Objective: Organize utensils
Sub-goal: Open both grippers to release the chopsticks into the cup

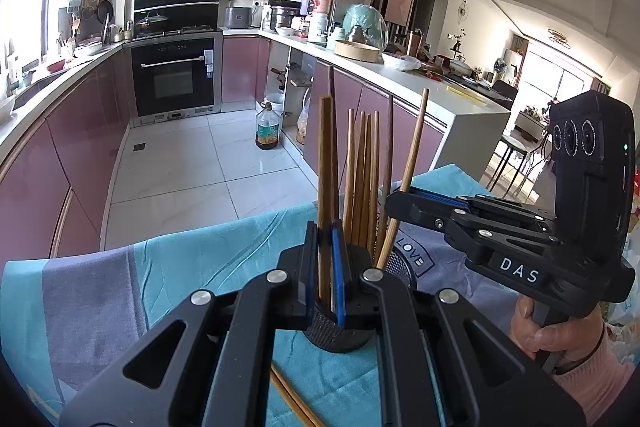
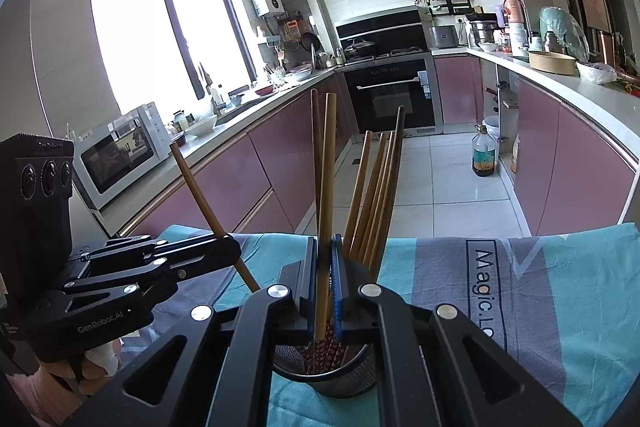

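— Since I am steering both hands at once, I am asking you to check me: what is each one gripping?

— I am seeing the left gripper [image 1: 325,243] pinching fully closed on the left stick [image 1: 325,147]. It is standing upright, with its lower end reaching the mouth of the cup [image 1: 340,335]. The right gripper [image 2: 325,255] is clamping just as tightly on the right stick [image 2: 326,187], also right above the cup.

— And the rest?

— A bundle [image 1: 362,179] is already standing in the cup, fanning out above its rim. Loose sticks [image 1: 292,399] are lying on the cloth [image 1: 192,259], just on the near side of the cup.

— How am I judging the handling?

— I am reckoning these sticks as light, stiff and smooth. Thin wood like that is prone to swivelling between flat pads, so I am favouring a hold near the middle, which is roughly where both grips are sitting. The mesh cup is looking light too, and it is standing free on soft fabric, so a sideways knock is likely to tip it. I am planning on going straight down into the cup.
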Tool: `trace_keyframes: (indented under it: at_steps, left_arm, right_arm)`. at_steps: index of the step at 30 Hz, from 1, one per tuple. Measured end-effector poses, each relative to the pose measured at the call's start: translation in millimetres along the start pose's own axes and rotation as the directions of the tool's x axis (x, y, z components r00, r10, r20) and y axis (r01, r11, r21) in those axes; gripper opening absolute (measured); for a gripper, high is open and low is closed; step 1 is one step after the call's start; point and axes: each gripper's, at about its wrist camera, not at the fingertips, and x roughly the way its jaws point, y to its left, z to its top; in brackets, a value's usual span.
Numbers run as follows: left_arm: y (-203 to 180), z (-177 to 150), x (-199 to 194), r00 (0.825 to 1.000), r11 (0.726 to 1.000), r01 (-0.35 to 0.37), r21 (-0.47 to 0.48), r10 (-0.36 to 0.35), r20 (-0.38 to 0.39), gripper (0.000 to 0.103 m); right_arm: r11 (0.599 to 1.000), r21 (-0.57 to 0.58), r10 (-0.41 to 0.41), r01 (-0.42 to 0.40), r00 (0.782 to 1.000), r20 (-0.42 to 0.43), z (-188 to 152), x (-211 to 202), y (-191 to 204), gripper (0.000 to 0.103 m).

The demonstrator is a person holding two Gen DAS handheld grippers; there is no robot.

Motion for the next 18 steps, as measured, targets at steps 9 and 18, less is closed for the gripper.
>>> trace_keyframes:
  at_steps: [9,18]
  left_arm:
    - [-0.2,2.6,16.4,1.000,1.000,-0.009,-0.003,0.009,-0.020,0.008]
    - [7.2,-1.5,26.5,0.999,1.000,-0.014,-0.025,0.013,-0.033,0.014]
  right_arm:
    - [1.000,0.014,-0.028,0.028,1.000,-0.007,1.4,7.0,-6.1,0.006]
    - [0.997,0.040,-0.060,0.060,0.998,0.001,1.5,3.6,-13.2,0.019]
